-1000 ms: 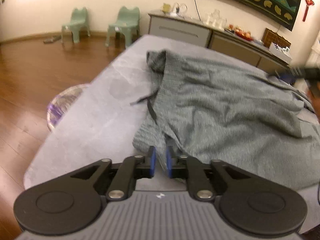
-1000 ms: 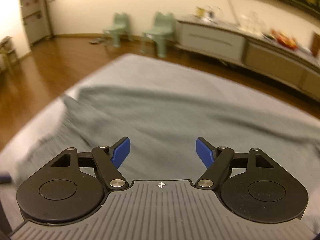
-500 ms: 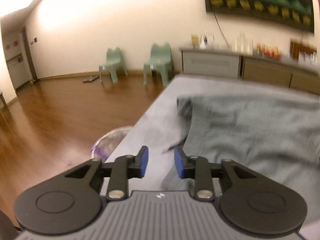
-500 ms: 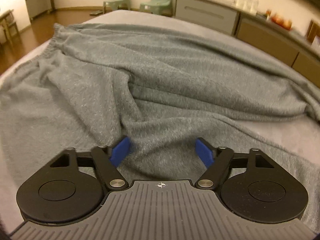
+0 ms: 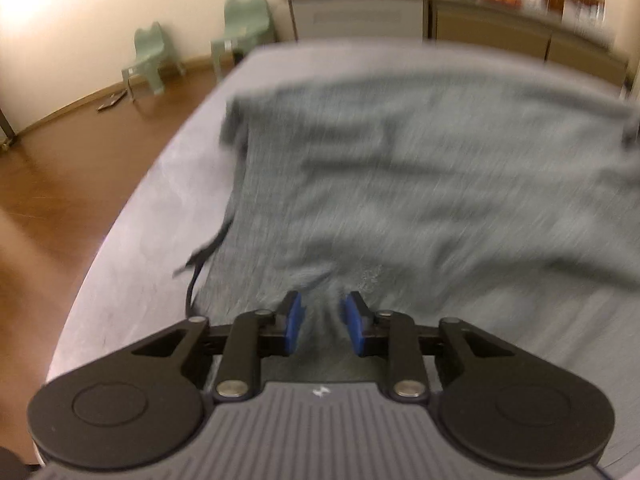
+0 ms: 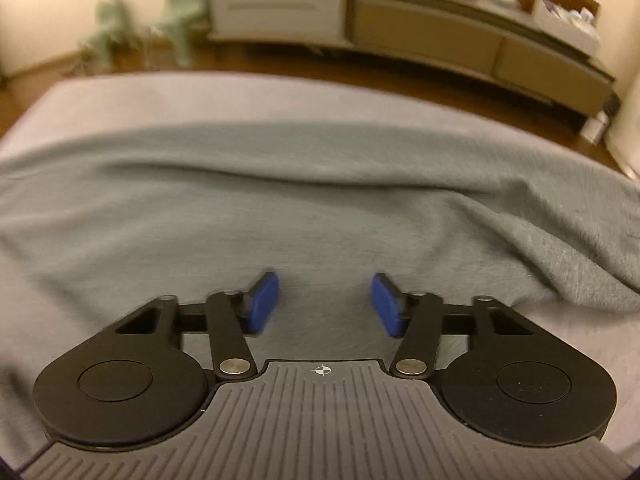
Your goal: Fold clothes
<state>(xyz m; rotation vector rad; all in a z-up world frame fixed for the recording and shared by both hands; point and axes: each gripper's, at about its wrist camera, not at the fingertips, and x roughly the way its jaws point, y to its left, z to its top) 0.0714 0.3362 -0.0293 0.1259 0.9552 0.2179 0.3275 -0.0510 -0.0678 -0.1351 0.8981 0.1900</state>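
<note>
A grey-green knitted garment [image 5: 420,168] lies spread and rumpled on a grey padded surface [image 5: 160,216]. A dark drawstring [image 5: 200,264] trails off its near left edge. My left gripper [image 5: 322,304] hovers over the garment's near edge, its blue pads apart and a ridge of cloth showing in the gap without being pinched. In the right wrist view the same garment [image 6: 280,200] fills the middle. My right gripper [image 6: 324,284] stands over flat cloth, its jaws wide and closing, and nothing is pressed between the pads. Both views are blurred by motion.
The padded surface [image 6: 200,96] ends at a rounded left edge above a wooden floor [image 5: 60,184]. Two small green chairs [image 5: 240,20] stand by the far wall. A long low sideboard [image 6: 420,32] with clutter on top runs behind.
The left jaws have gone from nearly shut at the garment's edge to apart, and that gripper has swung sideways. The right gripper has slid across the garment and its jaws have narrowed.
</note>
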